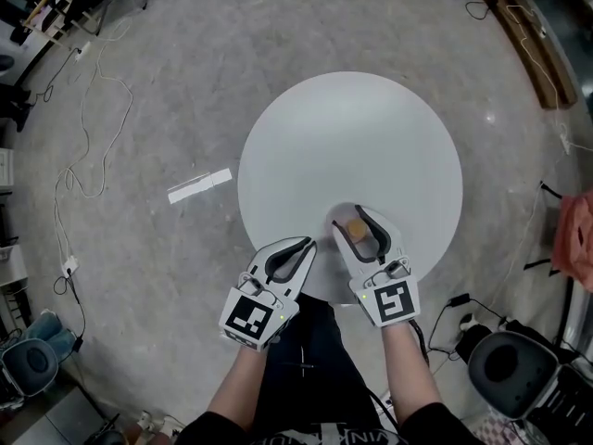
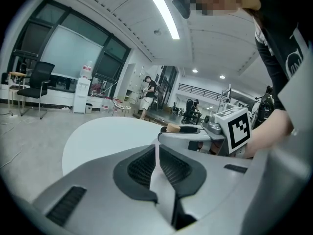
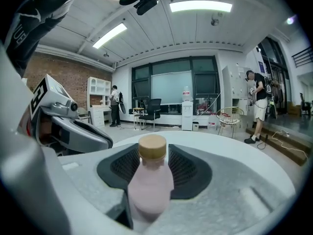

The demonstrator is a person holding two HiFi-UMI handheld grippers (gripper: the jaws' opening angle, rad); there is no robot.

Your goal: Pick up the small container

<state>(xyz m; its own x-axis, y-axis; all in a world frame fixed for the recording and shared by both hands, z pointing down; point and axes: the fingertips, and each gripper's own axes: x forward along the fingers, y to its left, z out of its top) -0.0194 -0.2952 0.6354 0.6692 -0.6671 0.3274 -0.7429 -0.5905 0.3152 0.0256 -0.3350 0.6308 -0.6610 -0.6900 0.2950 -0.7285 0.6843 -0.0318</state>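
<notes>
My right tongs [image 1: 350,219] stand released, jaws spread wide, with the small container [image 3: 150,180] upright between them. It is a pale pink bottle with a tan cap, and as far as I can see the ribbed black pads [image 3: 188,168] flank it on both sides without pressing on it. It stands on the round white counter [image 1: 352,146], close to the edge nearest me and a little to my right. My left tongs [image 1: 309,243] are clenched with nothing in them, the two pads meeting along a thin seam. They hover just over that near edge, beside the right tongs but apart from them. Grey floor [image 1: 176,91] with loose cables surrounds the counter.
</notes>
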